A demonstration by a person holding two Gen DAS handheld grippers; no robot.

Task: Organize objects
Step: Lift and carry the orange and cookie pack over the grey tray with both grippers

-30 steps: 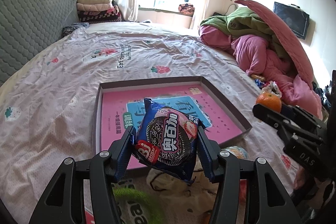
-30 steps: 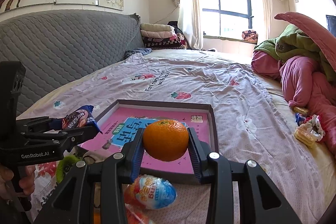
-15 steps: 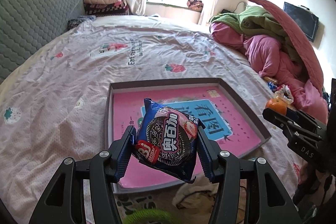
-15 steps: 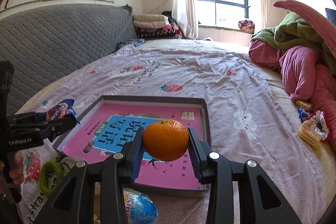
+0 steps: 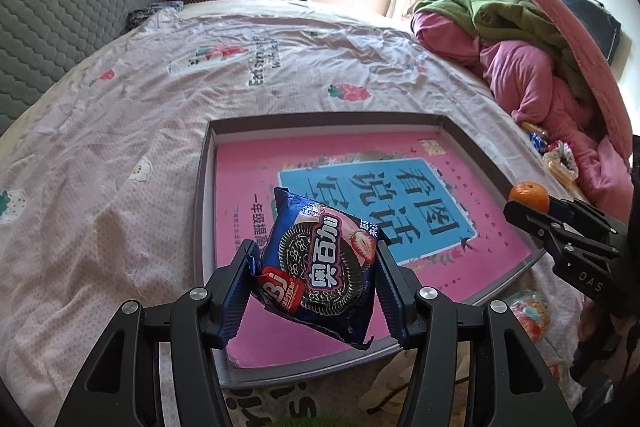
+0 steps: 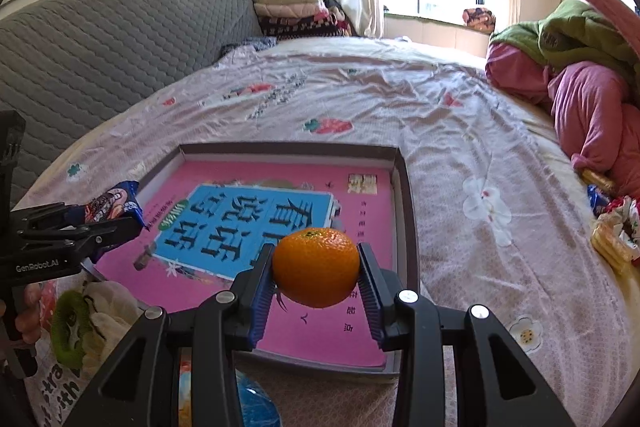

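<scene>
My left gripper (image 5: pixel 316 275) is shut on a blue cookie packet (image 5: pixel 320 267), held in the air over the near left part of a shallow grey tray (image 5: pixel 204 195) lined with a pink and blue sheet. My right gripper (image 6: pixel 316 267) is shut on an orange (image 6: pixel 316 267), hanging above the tray (image 6: pixel 404 195) near its right side. From the left wrist view the orange (image 5: pixel 528 195) and the right gripper (image 5: pixel 532 211) show at the right edge. In the right wrist view the left gripper (image 6: pixel 116 223) with the packet (image 6: pixel 114 205) shows at the left.
The tray lies on a bed with a lilac strawberry-print sheet (image 5: pixel 120 115). A heap of pink and green bedding (image 5: pixel 532 67) lies to the right, with small snacks (image 6: pixel 612 227) beside it. A green kiwi toy (image 6: pixel 70 327), a blue wrapped egg (image 6: pixel 252 403) and a printed bag lie in front of the tray.
Both grippers have moved forward and down toward the tray, each keeping its load. The tray now looks larger and lies under them.
</scene>
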